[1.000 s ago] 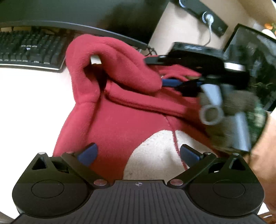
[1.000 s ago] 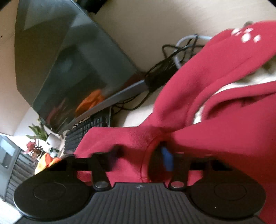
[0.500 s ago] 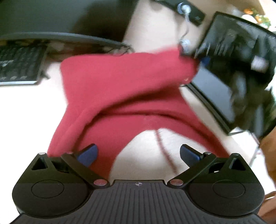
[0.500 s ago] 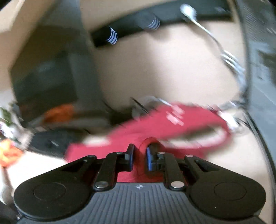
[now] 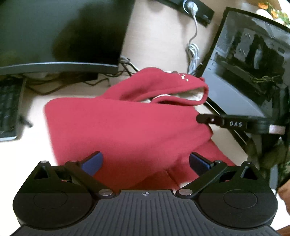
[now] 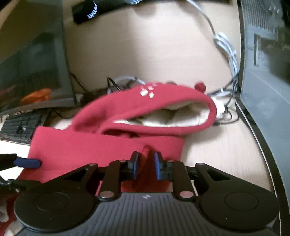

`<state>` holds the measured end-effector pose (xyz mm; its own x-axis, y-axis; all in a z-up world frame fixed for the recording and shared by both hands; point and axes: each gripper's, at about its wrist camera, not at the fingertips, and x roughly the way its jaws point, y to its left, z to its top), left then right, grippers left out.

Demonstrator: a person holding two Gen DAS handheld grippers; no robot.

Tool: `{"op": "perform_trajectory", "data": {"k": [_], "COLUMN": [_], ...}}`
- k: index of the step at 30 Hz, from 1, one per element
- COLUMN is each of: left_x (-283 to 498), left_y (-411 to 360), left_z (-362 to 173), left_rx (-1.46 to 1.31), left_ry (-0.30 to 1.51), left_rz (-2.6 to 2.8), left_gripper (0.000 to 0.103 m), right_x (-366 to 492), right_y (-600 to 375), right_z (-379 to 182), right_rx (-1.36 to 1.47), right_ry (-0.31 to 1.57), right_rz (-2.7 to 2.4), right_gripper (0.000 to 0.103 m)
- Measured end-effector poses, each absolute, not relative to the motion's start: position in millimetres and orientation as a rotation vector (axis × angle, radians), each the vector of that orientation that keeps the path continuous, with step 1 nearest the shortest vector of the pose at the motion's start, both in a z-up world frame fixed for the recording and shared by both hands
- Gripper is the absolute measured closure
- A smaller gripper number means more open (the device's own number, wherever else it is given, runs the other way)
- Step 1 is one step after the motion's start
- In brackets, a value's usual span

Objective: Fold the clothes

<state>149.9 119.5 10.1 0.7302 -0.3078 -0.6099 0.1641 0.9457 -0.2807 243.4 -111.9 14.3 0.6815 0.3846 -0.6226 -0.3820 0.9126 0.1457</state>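
Observation:
A red fleece garment with a cream lining lies on the pale desk, and a flat red layer is folded across its front. The hood gapes open at the back, showing cream inside. Just above the garment's near edge, my left gripper hangs open, its blue pads wide apart and holding nothing. My right gripper is at the garment's right edge. Its jaws are opening with a raised fold of red fleece still between the pads. The left view shows that gripper from the side.
A dark monitor and a keyboard stand at the back left. A glass-sided computer case fills the right. A white cable hangs from a power strip, and black wires tangle behind the hood.
The sleeve that stood bunched at the back has been drawn right and laid flat, covering the cream patch. The right gripper swung down to the garment's right edge. The left gripper stayed open.

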Motion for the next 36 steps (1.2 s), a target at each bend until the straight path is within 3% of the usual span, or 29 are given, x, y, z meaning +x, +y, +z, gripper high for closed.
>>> {"op": "perform_trajectory", "data": {"k": [6,9,11,18,26,31,36], "left_x": [175,167,152,43,-88,-83,-83], "left_y": [112,112,113,116,91,90,80], "left_z": [-3,3,12,35,10,9,-7], "left_rx": [-0.155,-0.147,-0.124,0.066,0.220,0.124,0.205], "left_ry": [0.713,0.717,0.700,0.556,0.556,0.556,0.464], "left_rz": [-0.268,-0.261,-0.245,-0.093,0.047,0.030,-0.048], "left_gripper": [0.000,0.000,0.000,0.000,0.000,0.000,0.000], "right_x": [254,245,225,104,-25,-59,-76], "right_y": [-119,-128,-141,-179,-220,-215,-195], "right_z": [4,9,18,40,-11,-36,-77], "right_rx": [0.014,0.015,-0.002,-0.274,-0.609,-0.609,-0.661], "right_ry": [0.751,0.739,0.709,0.565,0.550,0.536,0.427], "right_rz": [0.448,0.447,0.445,0.478,0.393,0.435,0.327], "right_gripper": [0.075,0.053,0.050,0.018,0.015,0.013,0.013]}}
